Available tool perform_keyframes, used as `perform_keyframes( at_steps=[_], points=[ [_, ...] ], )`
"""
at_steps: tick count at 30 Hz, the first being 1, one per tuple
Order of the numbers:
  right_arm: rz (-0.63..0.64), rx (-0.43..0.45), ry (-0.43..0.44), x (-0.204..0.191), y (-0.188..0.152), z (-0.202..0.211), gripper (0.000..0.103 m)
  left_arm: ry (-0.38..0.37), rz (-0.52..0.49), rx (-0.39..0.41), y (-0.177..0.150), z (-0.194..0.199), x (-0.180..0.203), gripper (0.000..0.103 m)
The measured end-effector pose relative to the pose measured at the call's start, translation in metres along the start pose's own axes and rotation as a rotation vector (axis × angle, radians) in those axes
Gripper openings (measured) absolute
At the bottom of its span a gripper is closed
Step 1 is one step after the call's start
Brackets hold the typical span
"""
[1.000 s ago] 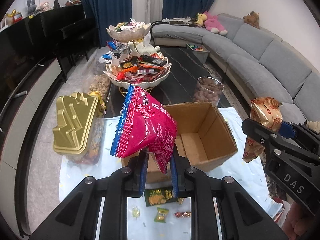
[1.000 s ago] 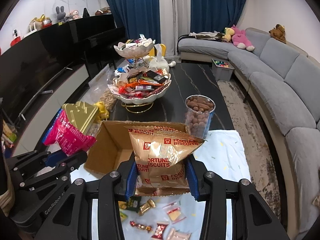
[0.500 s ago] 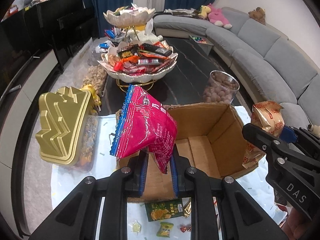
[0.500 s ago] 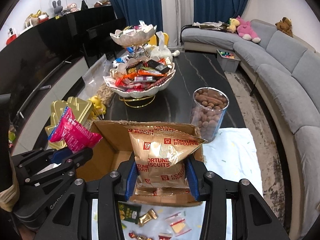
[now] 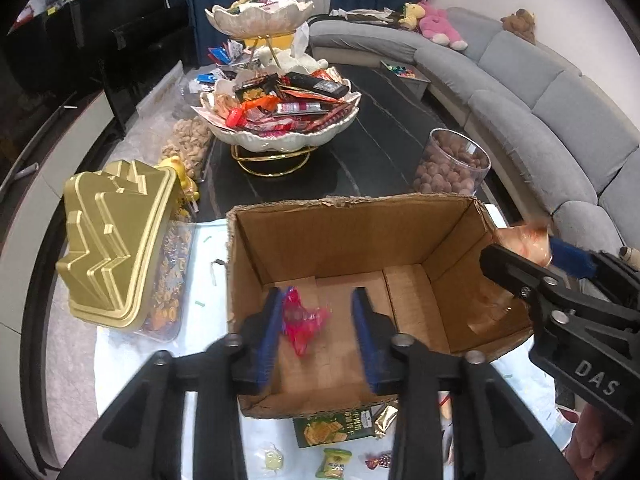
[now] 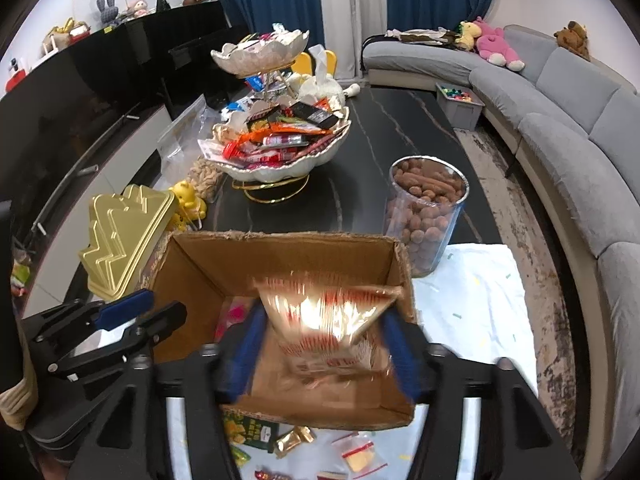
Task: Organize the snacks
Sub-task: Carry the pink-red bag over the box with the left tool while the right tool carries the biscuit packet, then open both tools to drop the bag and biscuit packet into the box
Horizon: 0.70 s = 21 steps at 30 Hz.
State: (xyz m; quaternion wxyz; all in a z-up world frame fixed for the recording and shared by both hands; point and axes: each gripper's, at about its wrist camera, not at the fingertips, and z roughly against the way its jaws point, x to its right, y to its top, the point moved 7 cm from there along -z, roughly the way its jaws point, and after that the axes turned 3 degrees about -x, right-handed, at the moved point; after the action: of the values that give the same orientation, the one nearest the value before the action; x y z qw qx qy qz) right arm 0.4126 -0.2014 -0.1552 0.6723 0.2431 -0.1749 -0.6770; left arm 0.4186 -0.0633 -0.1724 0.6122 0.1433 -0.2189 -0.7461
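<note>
Both hand-held grippers hang over an open brown cardboard box (image 5: 404, 264) on a white cloth. The left gripper (image 5: 316, 320) is opening; a blurred, crinkled pink snack packet (image 5: 302, 318) sits between its blue pads, just off the left one, above the box floor. The right gripper (image 6: 324, 340) is opening too, and a blurred gold foil biscuit bag (image 6: 328, 320) falls between its spread jaws, directly beneath it, into the box's right half.
</note>
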Motion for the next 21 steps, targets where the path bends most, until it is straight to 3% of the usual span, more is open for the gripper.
perform_keyframes(
  at_steps=[3,9,21],
  points=[
    [-0.009,0.024,-0.017,0.002,0.002,0.011,0.073,0.017,0.004,0.014,-0.001,0.009,-0.004,0.051],
    [-0.008,0.054,-0.036,0.003,0.004,0.033,0.074,0.06,0.004,0.055,-0.001,0.036,-0.008,0.07],
    [-0.024,0.116,-0.049,0.009,-0.009,0.086,0.076,0.084,-0.005,0.108,-0.016,0.092,0.0,0.07]
  ],
)
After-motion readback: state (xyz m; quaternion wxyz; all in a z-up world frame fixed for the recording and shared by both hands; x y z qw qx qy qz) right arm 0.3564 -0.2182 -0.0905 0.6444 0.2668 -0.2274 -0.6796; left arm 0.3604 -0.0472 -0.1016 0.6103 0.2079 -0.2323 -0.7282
